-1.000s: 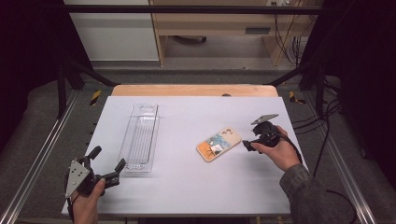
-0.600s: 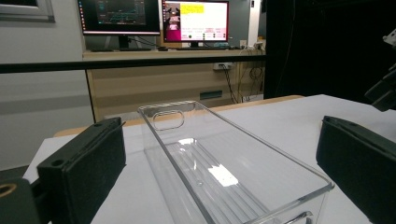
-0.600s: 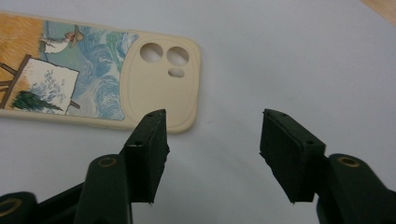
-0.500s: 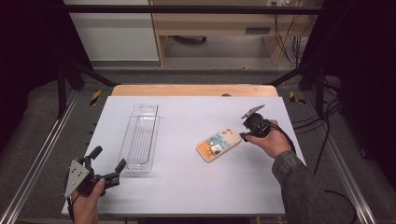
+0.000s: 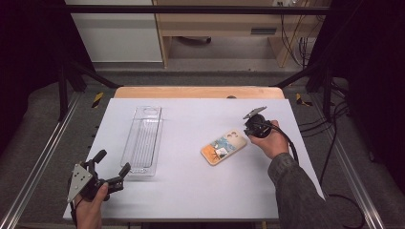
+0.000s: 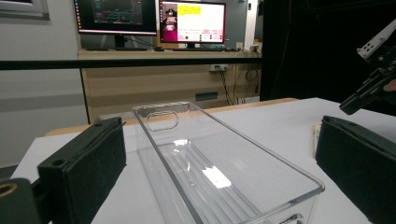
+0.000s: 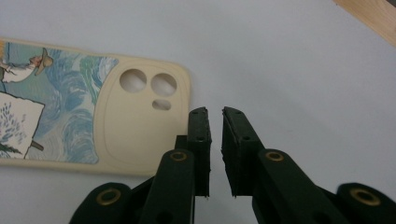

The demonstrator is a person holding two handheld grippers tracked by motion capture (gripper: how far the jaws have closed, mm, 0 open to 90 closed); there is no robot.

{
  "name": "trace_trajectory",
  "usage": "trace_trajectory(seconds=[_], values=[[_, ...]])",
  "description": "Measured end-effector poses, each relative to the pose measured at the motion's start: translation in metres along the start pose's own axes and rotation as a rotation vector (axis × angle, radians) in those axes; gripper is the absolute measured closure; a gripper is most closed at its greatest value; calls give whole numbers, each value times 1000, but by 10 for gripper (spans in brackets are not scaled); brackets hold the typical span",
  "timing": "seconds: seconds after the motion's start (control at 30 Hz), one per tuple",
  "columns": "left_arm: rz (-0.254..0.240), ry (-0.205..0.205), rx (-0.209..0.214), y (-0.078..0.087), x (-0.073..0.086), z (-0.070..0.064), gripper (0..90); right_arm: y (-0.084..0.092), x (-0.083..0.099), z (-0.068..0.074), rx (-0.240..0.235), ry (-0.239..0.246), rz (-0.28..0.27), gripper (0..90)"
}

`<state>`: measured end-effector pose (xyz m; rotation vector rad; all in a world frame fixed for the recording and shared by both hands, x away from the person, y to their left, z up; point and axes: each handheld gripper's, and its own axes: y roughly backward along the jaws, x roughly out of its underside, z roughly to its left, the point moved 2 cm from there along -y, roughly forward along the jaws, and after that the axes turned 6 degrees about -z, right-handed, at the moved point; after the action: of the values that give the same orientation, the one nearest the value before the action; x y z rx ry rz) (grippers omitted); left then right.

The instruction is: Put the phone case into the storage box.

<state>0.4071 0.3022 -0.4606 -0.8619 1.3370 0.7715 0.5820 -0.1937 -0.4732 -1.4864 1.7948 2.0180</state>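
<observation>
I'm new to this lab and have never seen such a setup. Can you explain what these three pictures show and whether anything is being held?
A person sits at a white table and holds a hand-operated tool with two black jaws in each hand. There is no robot arm.

The high view looks down from above. The left gripper rests near the table's front left corner with its jaws spread wide. The right gripper is beside a phone case with a painted picture on it.

The other two pictures come from small cameras riding on the grippers. The left gripper view looks between its jaws at a long clear plastic tray. The right gripper view looks down on the phone case's camera-hole end.

The right jaws have just been closing and stand almost together with nothing between them, just beside the case's edge. So nothing is held.
</observation>
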Motion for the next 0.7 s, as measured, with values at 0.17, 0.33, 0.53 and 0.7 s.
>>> trace_trajectory(seconds=[0.17,0.33,0.53,0.7], values=[[-4,4,2,0,-1,0,15,-11,-2,4,-11,-24,-27,873],[-8,6,6,0,-1,-1,15,-21,-3,7,-2,-30,-48,899],[-10,11,2,1,-2,1,15,-29,1,0,5,-83,-67,900],[-15,15,1,2,-2,1,16,-33,3,-1,1,-101,-55,900]])
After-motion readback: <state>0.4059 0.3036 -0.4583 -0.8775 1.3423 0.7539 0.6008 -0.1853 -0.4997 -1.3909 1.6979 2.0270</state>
